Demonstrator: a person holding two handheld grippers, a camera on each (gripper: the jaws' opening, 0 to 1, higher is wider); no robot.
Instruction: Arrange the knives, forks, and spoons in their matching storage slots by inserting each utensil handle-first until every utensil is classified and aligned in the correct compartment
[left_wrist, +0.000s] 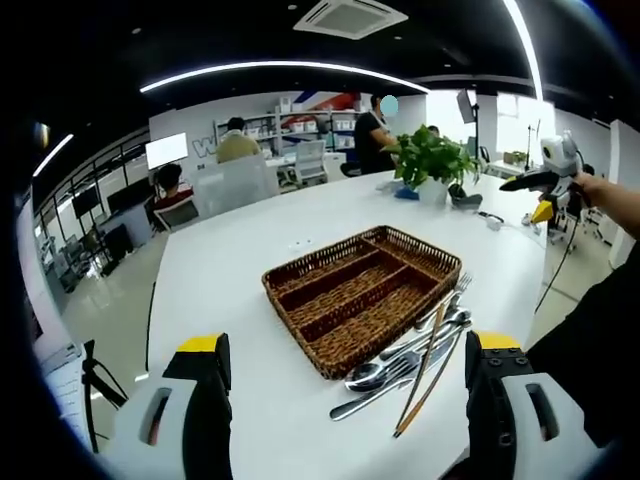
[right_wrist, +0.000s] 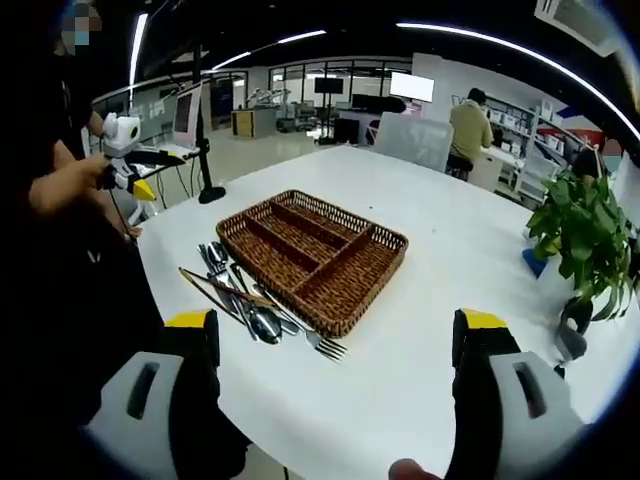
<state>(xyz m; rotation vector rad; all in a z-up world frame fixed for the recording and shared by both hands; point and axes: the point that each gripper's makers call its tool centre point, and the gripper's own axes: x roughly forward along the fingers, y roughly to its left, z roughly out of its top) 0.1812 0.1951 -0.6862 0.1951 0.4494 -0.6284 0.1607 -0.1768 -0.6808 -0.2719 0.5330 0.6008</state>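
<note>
The main risk from here is the tangle. The knives, forks and spoons lie in one loose heap (left_wrist: 415, 360) on the white worktop (left_wrist: 230, 270), crossing each other, with a pair of thin wooden sticks (left_wrist: 428, 370), probably chopsticks, laid over them. A pinch into that heap could lift two pieces at once, drag a neighbour off the near edge of the worktop, or catch a piece by its head, so it could not go in handle-first. The metal is slim and smooth, so it may also twist between the fingers as it comes up.

The left gripper (left_wrist: 350, 400) has its fingers spread wide and holds nothing. The heap lies just ahead of it, between the two fingers and closer to the right-hand one, touching the near side of the wicker tray (left_wrist: 300, 275). The tray sits further ahead, its long slots empty as far as can be seen.

The right gripper (right_wrist: 335, 375) also stands wide apart and empty. From there the heap (right_wrist: 250, 305) lies ahead and towards the left finger, against the tray (right_wrist: 390, 240), which sits straight ahead and well apart from the fingertips. In that view the other gripper (right_wrist: 135, 160) is held up off to the left, beyond the worktop edge.

No piece is sorted yet, so the job looks to be at its start.
</note>
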